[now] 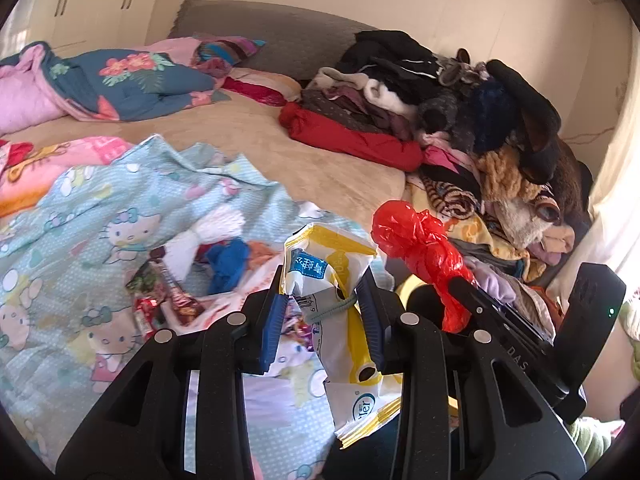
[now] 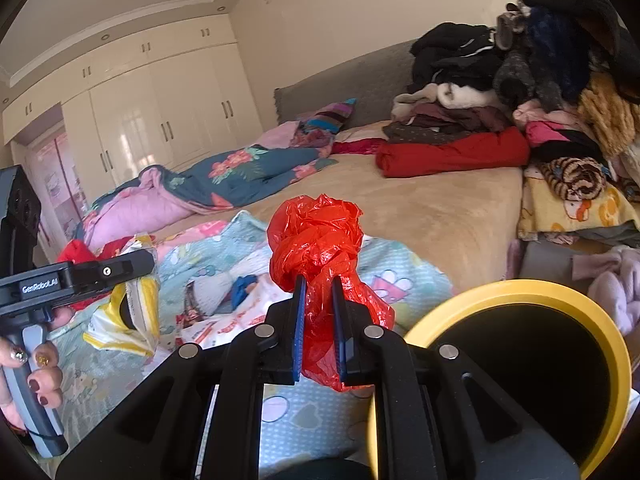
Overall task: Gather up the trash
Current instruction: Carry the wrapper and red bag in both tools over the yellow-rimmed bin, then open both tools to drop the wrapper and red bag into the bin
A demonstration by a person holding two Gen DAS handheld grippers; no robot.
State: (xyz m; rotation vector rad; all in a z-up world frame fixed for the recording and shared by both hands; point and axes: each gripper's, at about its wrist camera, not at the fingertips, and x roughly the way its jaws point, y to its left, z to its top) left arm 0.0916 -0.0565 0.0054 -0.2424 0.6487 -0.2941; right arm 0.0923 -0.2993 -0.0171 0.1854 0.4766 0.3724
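My left gripper point(image 1: 322, 292) is shut on a crumpled white and yellow wrapper point(image 1: 332, 276), held above the bed. The wrapper also shows in the right wrist view point(image 2: 132, 320). My right gripper point(image 2: 319, 292) is shut on a knotted red plastic bag point(image 2: 316, 240), which also shows in the left wrist view point(image 1: 420, 248). A bin with a yellow rim point(image 2: 532, 292) and dark inside stands just right of the right gripper. More wrappers point(image 1: 168, 296) lie on the Hello Kitty blanket point(image 1: 80, 232) beside a white and blue bundle point(image 1: 216, 240).
A tall pile of clothes point(image 1: 460, 112) fills the right side of the bed. A floral quilt point(image 1: 132, 80) and a pink blanket lie at the far left. White wardrobes point(image 2: 160, 112) stand behind the bed. A grey headboard point(image 1: 280, 36) is at the back.
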